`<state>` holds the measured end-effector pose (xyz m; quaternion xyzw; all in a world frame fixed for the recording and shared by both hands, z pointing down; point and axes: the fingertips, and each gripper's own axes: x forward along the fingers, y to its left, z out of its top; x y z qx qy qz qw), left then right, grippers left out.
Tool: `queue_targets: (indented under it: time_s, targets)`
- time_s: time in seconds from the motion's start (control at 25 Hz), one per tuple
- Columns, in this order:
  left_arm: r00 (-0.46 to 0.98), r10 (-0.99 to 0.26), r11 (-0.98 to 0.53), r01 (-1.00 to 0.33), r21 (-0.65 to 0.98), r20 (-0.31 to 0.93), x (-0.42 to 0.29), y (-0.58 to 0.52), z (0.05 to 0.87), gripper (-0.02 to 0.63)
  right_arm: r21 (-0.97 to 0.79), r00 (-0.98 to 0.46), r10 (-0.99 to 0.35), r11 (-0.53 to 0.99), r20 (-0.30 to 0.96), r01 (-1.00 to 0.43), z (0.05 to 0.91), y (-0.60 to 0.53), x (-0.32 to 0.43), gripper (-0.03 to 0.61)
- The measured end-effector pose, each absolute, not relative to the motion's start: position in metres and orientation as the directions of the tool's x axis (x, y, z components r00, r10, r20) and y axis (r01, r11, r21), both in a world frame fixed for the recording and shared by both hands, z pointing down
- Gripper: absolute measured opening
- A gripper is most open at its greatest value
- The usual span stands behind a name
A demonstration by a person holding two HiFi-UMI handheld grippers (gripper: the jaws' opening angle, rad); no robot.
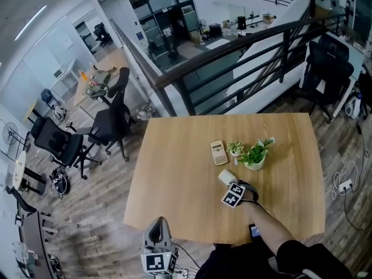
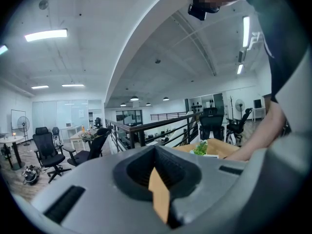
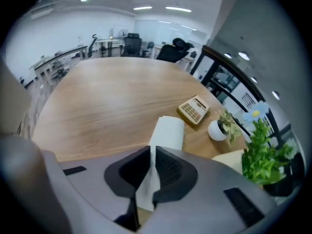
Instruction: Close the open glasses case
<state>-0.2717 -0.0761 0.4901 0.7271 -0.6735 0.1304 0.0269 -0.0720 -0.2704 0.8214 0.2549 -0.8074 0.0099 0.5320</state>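
Observation:
A white glasses case (image 1: 226, 176) lies on the wooden table (image 1: 174, 156) in front of the calculator and plants. In the right gripper view the glasses case (image 3: 168, 130) runs lengthwise away from the jaws and looks closed. My right gripper (image 1: 230, 183) points steeply down onto its near end. The right gripper (image 3: 152, 150) has a narrow gap between its jaws, filled with the case's white; whether the pads press on it does not show. My left gripper (image 1: 157, 230) hangs off the table's near edge, away from the case. The left gripper (image 2: 156, 147) has its tips together, with nothing between them.
A beige calculator (image 1: 218, 152) lies behind the case. Two small potted plants, the small plant (image 1: 235, 149) and the bigger plant (image 1: 256, 155), stand to its right. Black office chairs (image 1: 110, 124) stand left of the table, with a railing (image 1: 244, 45) beyond its far edge.

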Motion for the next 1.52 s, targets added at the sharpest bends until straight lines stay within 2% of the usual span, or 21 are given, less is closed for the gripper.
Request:
queue_targets:
  time_s: [0.04,0.12,0.28,0.44,0.64,0.84,0.96,1.04,1.12,1.24,1.36,1.52]
  targets:
    - [0.059,-0.972,-0.091,-0.987,-0.134,0.226,-0.272,-0.075,0.49,0.0,0.231,-0.313,-0.407,0.851,0.858,-0.472,0.821,-0.274,-0.07,0.037]
    - [0.053,-0.97,-0.083,-0.989,-0.12,0.238,-0.272,-0.074,0.491,0.0,0.193,-0.322,-0.398,0.835,0.859,-0.516,0.822,-0.278,-0.069,0.018]
    - [0.06,-0.97,-0.094,-0.986,-0.136,0.234,-0.273,-0.074,0.495,-0.001,0.265,-0.258,-0.404,0.857,0.878,-0.443,0.823,-0.278,-0.072,0.017]
    - [0.07,-0.971,-0.098,-0.989,-0.114,0.23,-0.264,-0.079,0.49,0.0,0.257,-0.26,-0.416,0.839,0.872,-0.48,0.823,-0.282,-0.071,0.017]
    - [0.087,-0.975,-0.114,-0.986,-0.125,0.204,-0.26,-0.082,0.486,0.0,0.042,-0.401,-0.387,0.762,0.83,-0.646,0.806,-0.284,-0.065,0.017]
    - [0.097,-0.981,-0.124,-0.98,-0.156,0.168,-0.267,-0.088,0.482,-0.001,-0.081,-0.585,-0.459,0.737,0.669,-0.671,0.734,-0.266,-0.038,0.017]
    - [0.092,-0.985,-0.114,-0.982,-0.15,0.149,-0.268,-0.095,0.478,-0.001,-0.242,-0.707,-0.525,0.694,0.474,-0.678,0.671,-0.245,-0.009,0.017]
    - [0.084,-0.986,-0.105,-0.984,-0.145,0.141,-0.268,-0.098,0.474,0.0,-0.29,-0.74,-0.596,0.682,0.312,-0.671,0.62,-0.228,0.014,0.015]
    - [0.074,-0.988,-0.093,-0.986,-0.137,0.139,-0.27,-0.098,0.473,-0.002,-0.271,-0.719,-0.67,0.669,0.185,-0.692,0.573,-0.207,0.038,0.014]
    - [0.058,-0.989,-0.077,-0.988,-0.137,0.137,-0.271,-0.103,0.477,-0.001,-0.169,-0.632,-0.772,0.615,0.07,-0.77,0.517,-0.183,0.071,0.014]
    - [0.055,-0.988,-0.077,-0.986,-0.148,0.146,-0.268,-0.103,0.48,-0.001,0.003,-0.523,-0.852,0.523,0.005,-0.852,0.48,-0.162,0.093,0.014]
    - [0.057,-0.986,-0.082,-0.985,-0.155,0.159,-0.264,-0.099,0.483,0.0,0.053,-0.483,-0.874,0.481,-0.046,-0.875,0.46,-0.147,0.101,0.014]
